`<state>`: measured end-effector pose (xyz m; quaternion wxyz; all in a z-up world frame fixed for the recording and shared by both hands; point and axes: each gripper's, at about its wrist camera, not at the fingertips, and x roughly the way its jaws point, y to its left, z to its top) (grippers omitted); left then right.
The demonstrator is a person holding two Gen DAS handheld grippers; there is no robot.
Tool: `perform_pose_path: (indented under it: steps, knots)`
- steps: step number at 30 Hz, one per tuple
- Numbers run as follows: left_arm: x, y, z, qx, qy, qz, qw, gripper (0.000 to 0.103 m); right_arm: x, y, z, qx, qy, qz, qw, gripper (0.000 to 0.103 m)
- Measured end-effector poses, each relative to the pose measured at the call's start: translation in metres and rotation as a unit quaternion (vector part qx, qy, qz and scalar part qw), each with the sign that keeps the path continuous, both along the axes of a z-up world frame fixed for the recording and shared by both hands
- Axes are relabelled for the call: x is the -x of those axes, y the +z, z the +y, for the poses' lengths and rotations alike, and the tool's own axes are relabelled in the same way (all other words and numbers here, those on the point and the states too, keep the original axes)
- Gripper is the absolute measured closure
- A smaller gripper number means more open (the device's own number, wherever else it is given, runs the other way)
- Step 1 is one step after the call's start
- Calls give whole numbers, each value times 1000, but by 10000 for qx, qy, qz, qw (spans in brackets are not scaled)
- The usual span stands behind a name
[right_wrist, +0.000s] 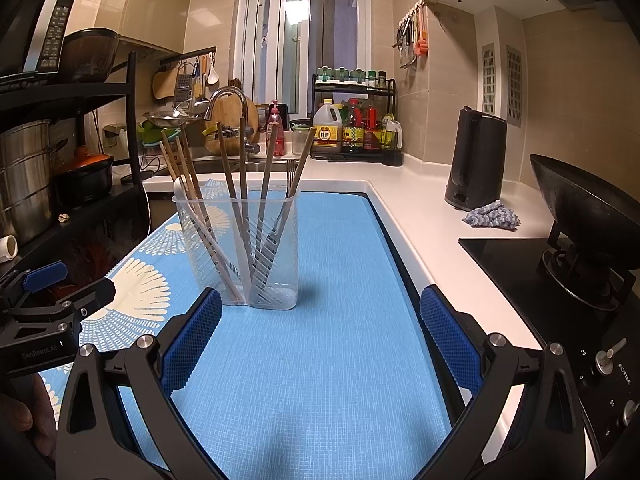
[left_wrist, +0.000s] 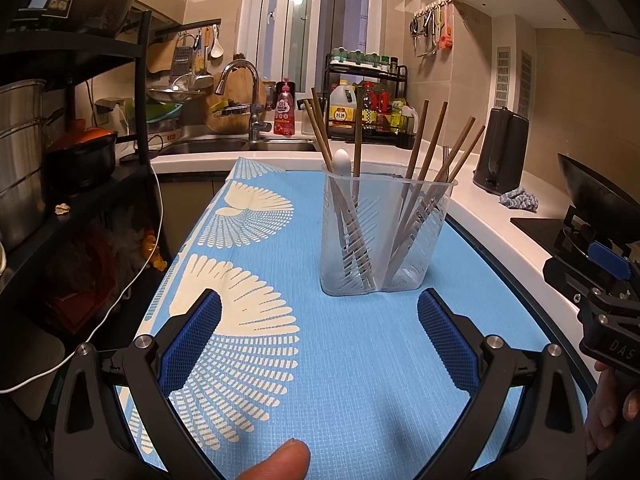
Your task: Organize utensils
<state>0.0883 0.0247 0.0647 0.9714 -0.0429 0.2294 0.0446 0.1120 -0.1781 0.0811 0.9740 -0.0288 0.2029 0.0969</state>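
- A clear plastic utensil holder (left_wrist: 382, 236) stands upright on the blue mat (left_wrist: 340, 360) that covers the table, toward the far half of the mat.
- The holder has two compartments split by a middle wall.
- In the left compartment, as the left wrist view shows it, lean light wooden chopsticks (left_wrist: 320, 128) and a white spoon (left_wrist: 341, 162), its bowl end up.
- In the right compartment lean darker brown chopsticks (left_wrist: 434, 140), fanned out toward the right, with a metal fork (left_wrist: 445, 160) behind them; only its tines show above the rim.
- The left claw (left_wrist: 319, 330) hovers over the near part of the mat, its blue-padded fingers (left_wrist: 192, 340) spread wide apart and holding nothing. The holder is just beyond its fingertips, slightly right of centre.
- The right claw (right_wrist: 320, 330) is likewise spread wide and holds nothing. In its view the holder (right_wrist: 248, 248) sits just past the left finger, left of centre.
- The two claws are side by side, each visible at the edge of the other's view.
- A thumb tip (left_wrist: 280, 460) shows at the near edge of the left wrist view.
- On the white table to the right stand a dark kettle (right_wrist: 476, 160) and a crumpled blue cloth (right_wrist: 492, 216); a black wok (right_wrist: 580, 208) sits on the stove.
- At the far end are a sink with a tap (left_wrist: 244, 96) and a rack of bottles (left_wrist: 366, 108).
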Motion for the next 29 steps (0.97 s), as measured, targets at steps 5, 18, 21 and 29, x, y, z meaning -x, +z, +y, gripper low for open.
perform_pose_path:
  steps: [5, 18, 21, 29]
  knots:
    - [0, 0, -1, -29, -17, 4, 10000, 7, 0, 1, -1, 1, -4, -17, 10000, 5]
    - [3, 2, -1, -48, -24, -153, 9999, 7, 1, 2, -1, 8, -10, -44, 10000, 5]
    - [2, 2, -1, -48, -26, -157, 9999, 7, 0, 1, -1, 5, -12, -30, 10000, 5]
    - [2, 1, 2, -15, 47, -90, 9999, 7, 0, 0, -1, 28, 1, -9, 10000, 5]
